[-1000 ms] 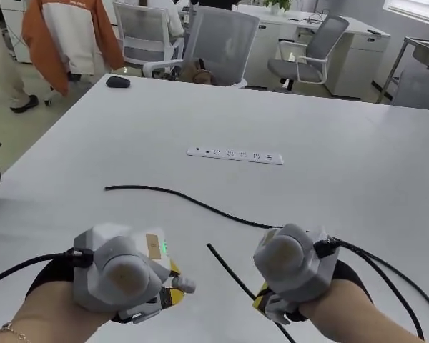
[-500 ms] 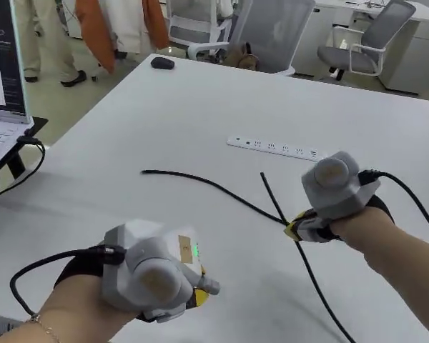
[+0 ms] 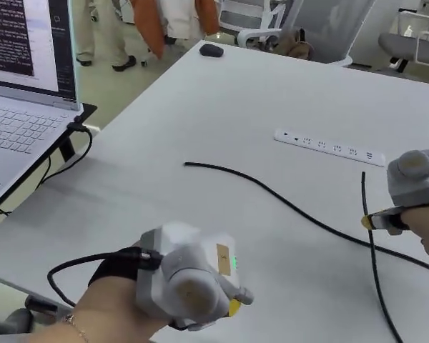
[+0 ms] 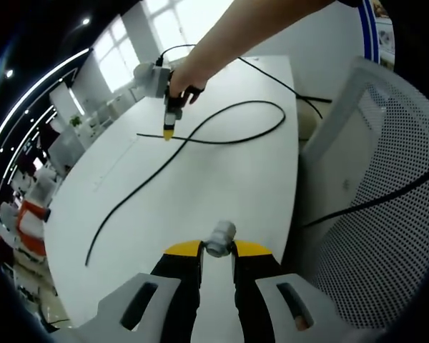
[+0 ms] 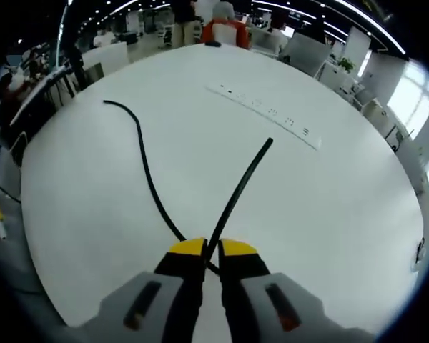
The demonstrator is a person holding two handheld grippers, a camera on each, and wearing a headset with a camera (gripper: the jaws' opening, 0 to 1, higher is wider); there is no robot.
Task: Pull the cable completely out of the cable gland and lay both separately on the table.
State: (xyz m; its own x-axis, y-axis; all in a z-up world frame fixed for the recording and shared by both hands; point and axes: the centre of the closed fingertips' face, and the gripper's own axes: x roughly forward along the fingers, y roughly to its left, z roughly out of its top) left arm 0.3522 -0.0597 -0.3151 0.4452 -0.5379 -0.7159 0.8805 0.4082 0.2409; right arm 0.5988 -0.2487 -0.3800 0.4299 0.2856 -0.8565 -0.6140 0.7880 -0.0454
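Observation:
My left gripper (image 3: 234,306) sits low in the head view, shut on a small grey cable gland (image 3: 242,294). In the left gripper view the gland (image 4: 220,238) stands between the yellow-tipped jaws with no cable in it. The black cable (image 3: 272,191) lies in a long curve across the white table (image 3: 200,107). My right gripper (image 3: 374,221) at the right edge is shut on it a little below its free end, which sticks up past the jaws. In the right gripper view the cable (image 5: 240,186) runs forward out of my right gripper (image 5: 205,254).
A white power strip (image 3: 329,146) lies beyond the cable. An open laptop (image 3: 21,86) stands left of the table, and a dark mouse (image 3: 211,50) sits at the far edge. Office chairs and standing people are behind. A mesh chair (image 4: 386,179) is close to the left gripper.
The two grippers, close together a second ago, are now far apart. The right one has carried the cable away to the right, while the left one stays low with the gland.

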